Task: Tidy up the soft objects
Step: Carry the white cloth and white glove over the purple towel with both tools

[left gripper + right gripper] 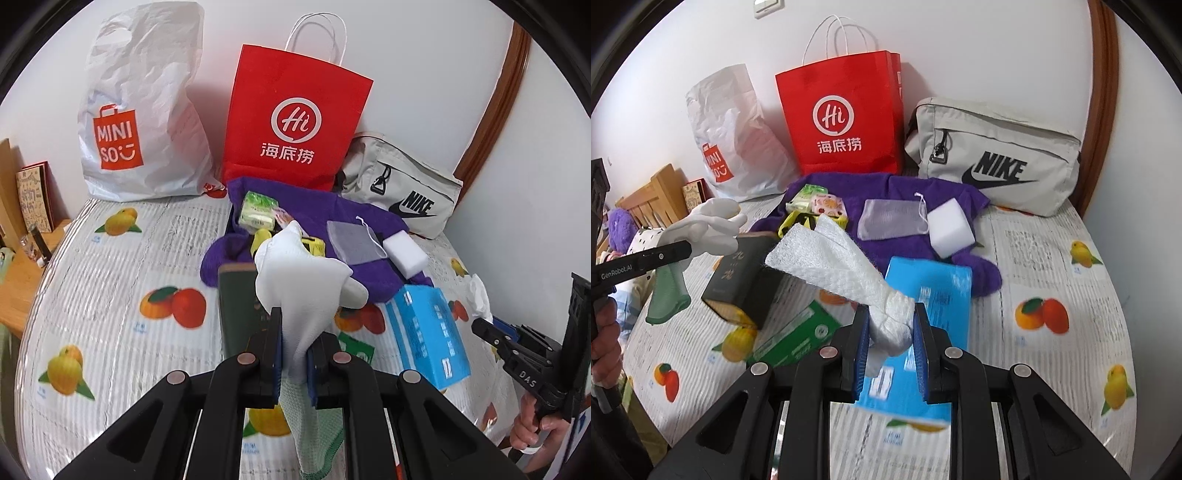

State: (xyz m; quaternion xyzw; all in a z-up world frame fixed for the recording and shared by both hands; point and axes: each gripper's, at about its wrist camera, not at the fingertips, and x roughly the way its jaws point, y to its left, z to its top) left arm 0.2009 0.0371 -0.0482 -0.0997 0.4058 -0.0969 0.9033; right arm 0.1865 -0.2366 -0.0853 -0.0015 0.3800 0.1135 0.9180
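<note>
With the left hand-held gripper (pixel 293 354) pinching a white glove (pixel 295 273) and the right hand-held gripper (pixel 891 339) pinching a folded white cloth (pixel 842 266), both lifted above the bed's (pixel 1052 266) middle, each should travel slowly toward the purple towel (pixel 905 192) near the bed's far edge.

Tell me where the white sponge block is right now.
The white sponge block lies on the purple towel's right edge, beside the mesh drawstring pouch, in front of the grey Nike bag, behind the blue tissue box.
</note>
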